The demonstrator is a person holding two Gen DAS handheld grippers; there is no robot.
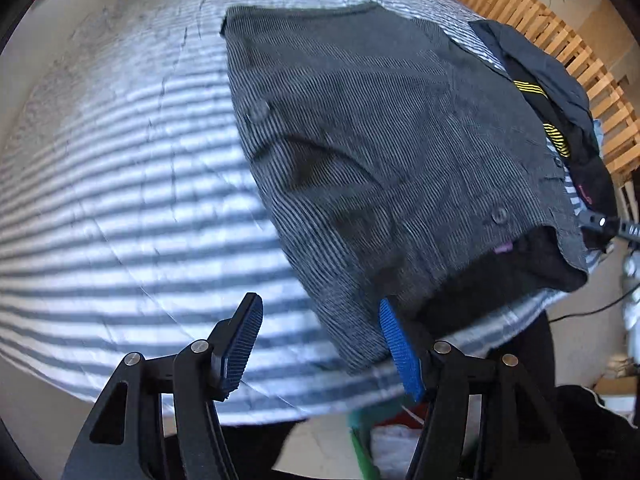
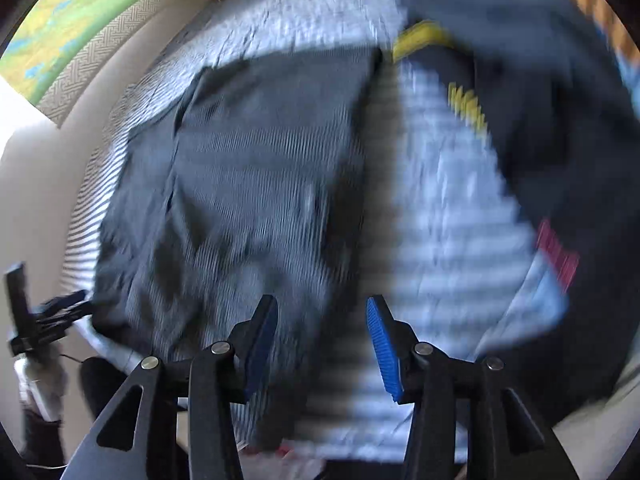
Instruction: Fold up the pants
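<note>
A: Where do the tongs stand?

B: Both released. The left tongs (image 1: pixel 320 344) gape with nothing between the pads; the near corner of the pants (image 1: pixel 360 152) lies just beside the right pad. The right tongs (image 2: pixel 322 344) are spread too and grip nothing, the pants' edge just ahead of the left pad.

A: And the pants themselves?

B: Ahead of both tongs, flat on the striped bed (image 1: pixel 120 200), folded into a compact block, waistband open at the near end.

A: Anything left?

B: Perhaps one more fold, I'd judge. Beyond, to the right, a pile of dark clothes (image 1: pixel 560 92) waits.
</note>
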